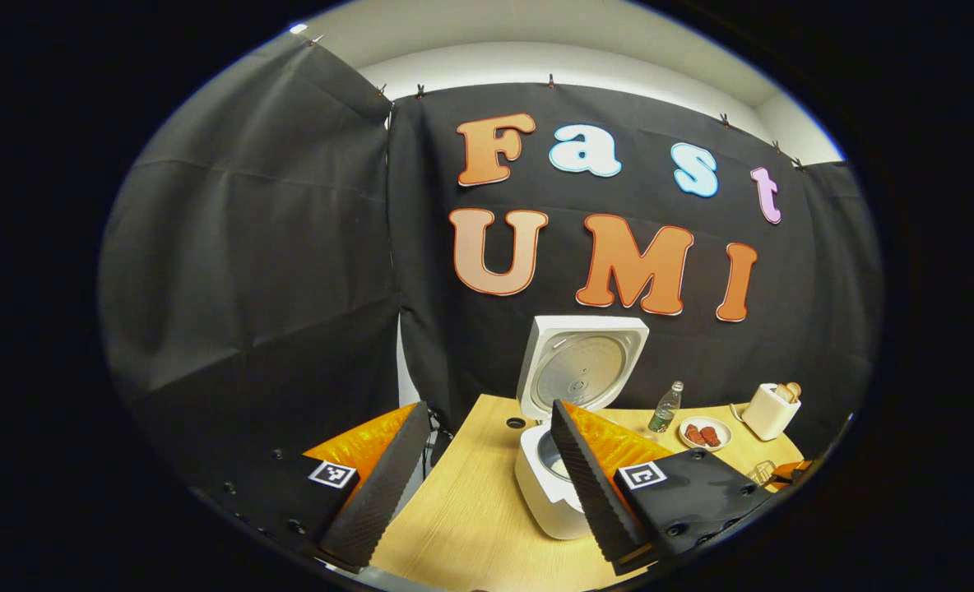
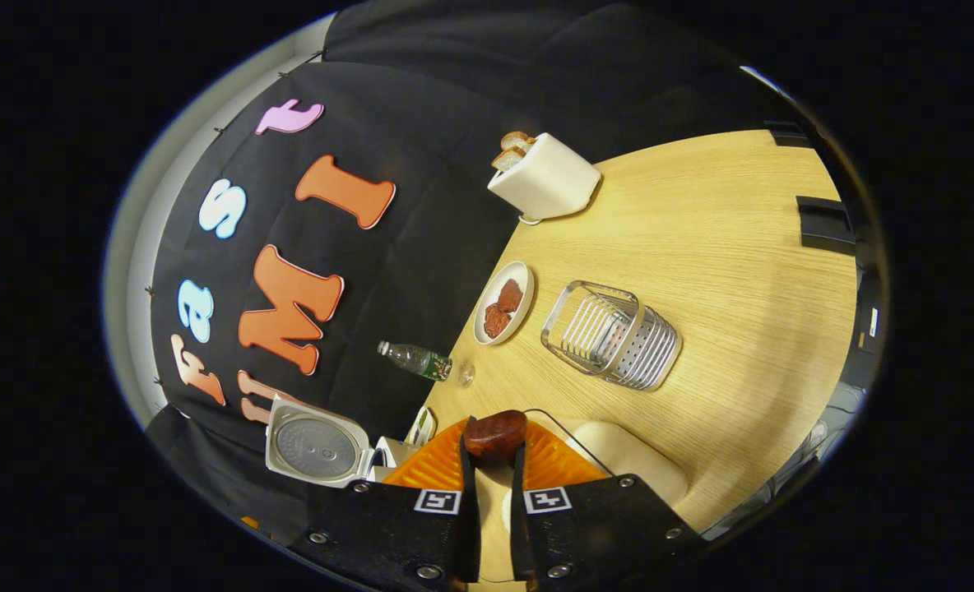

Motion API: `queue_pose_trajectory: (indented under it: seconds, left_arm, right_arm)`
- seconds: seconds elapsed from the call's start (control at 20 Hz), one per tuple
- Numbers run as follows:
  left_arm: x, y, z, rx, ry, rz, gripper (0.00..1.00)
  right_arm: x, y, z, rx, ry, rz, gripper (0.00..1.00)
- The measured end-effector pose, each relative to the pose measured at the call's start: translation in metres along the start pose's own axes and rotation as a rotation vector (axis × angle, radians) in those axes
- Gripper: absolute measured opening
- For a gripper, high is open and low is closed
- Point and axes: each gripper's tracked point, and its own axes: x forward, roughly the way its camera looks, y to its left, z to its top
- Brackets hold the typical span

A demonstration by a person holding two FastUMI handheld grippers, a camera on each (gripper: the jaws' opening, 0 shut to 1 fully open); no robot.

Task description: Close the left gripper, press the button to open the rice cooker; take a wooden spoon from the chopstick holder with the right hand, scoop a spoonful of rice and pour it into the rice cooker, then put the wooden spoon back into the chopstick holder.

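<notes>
Right gripper view is showing the right gripper [image 2: 494,493] with its jaws drawn close on the wooden spoon [image 2: 495,434], whose dark rounded end is sticking up between them at the bottom centre of the frame. The chopstick holder [image 2: 614,335], a wire basket, is lying right of centre on the table [image 2: 742,271], apart from the gripper. The rice cooker [image 2: 316,448] is sitting at the lower left with its lid already raised.

In the left gripper view the left gripper [image 1: 487,469] is hovering with its jaws spread wide and holding nothing, and the rice cooker [image 1: 565,427] is standing open between them at lower centre.

Judging from this, the button step is done and the spoon is in hand; the scooping or the pour is the step under way. The next move is calling for carrying the spoon level over the open pot and tipping it there.

The spoon's bowl is hidden below the jaws, so whether it is carrying rice is impossible to tell. The pale container just behind the jaws is partly covered.
</notes>
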Motion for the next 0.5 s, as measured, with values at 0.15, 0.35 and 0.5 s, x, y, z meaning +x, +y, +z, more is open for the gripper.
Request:
queue_pose_trajectory:
  seconds: [0.15, 0.35, 0.5]
  left_arm:
    - [-0.001, -0.003, 0.000, -0.015, 0.002, -0.004, 1.00]
    - [0.000, -0.002, -0.003, -0.017, 0.005, -0.009, 1.00]
    - [0.003, -0.002, -0.008, -0.021, 0.015, -0.015, 1.00]
  right_arm:
    - [-0.002, 0.012, 0.011, 0.050, -0.006, 0.006, 0.13]
    - [-0.004, 0.031, 0.021, 0.062, -0.015, 0.016, 0.13]
    - [-0.004, 0.052, 0.027, 0.102, -0.006, 0.046, 0.13]
